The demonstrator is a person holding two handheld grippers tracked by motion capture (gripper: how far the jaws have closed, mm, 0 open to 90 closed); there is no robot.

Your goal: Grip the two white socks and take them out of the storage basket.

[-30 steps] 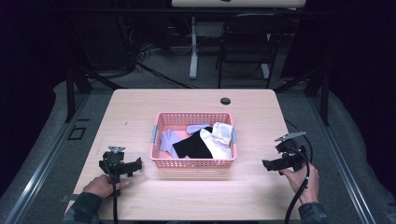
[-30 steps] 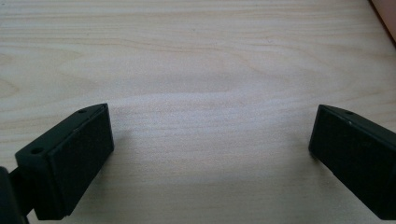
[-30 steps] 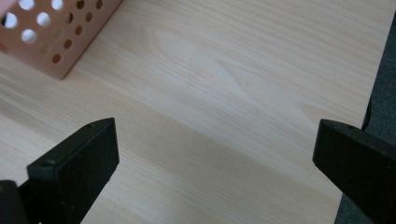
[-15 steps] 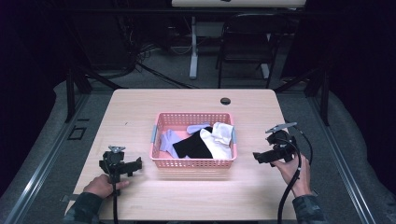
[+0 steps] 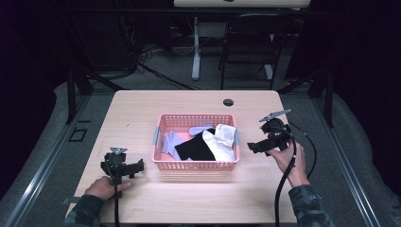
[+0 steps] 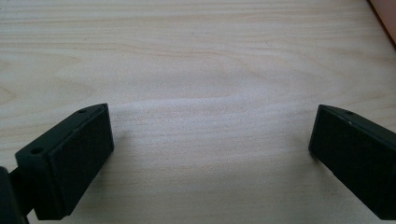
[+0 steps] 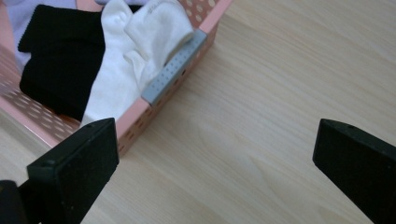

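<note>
A pink plastic basket [image 5: 195, 165] stands mid-table and holds a white sock [image 5: 222, 139], a black sock [image 5: 197, 148] and lavender socks [image 5: 171, 144]. My right gripper [image 5: 255, 148] is open, held above the table just right of the basket, jaws pointing toward it. In the right gripper view the basket's corner [image 7: 159, 95] with its grey handle lies ahead of the open jaws [image 7: 215, 158], with the white sock [image 7: 140, 51] and black sock [image 7: 60, 51] inside. My left gripper [image 5: 124, 168] rests open on the table left of the basket, bare wood between its jaws [image 6: 210, 144].
The light wood table [image 5: 142, 113] has a dark round grommet hole [image 5: 228, 102] near its far edge. A chair [image 5: 248, 42] and a table leg [image 5: 196, 47] stand on the floor beyond. Cables trail from both grippers toward the near edge.
My right gripper has risen and moved left and forward toward the basket's right side. The left gripper has barely shifted.
</note>
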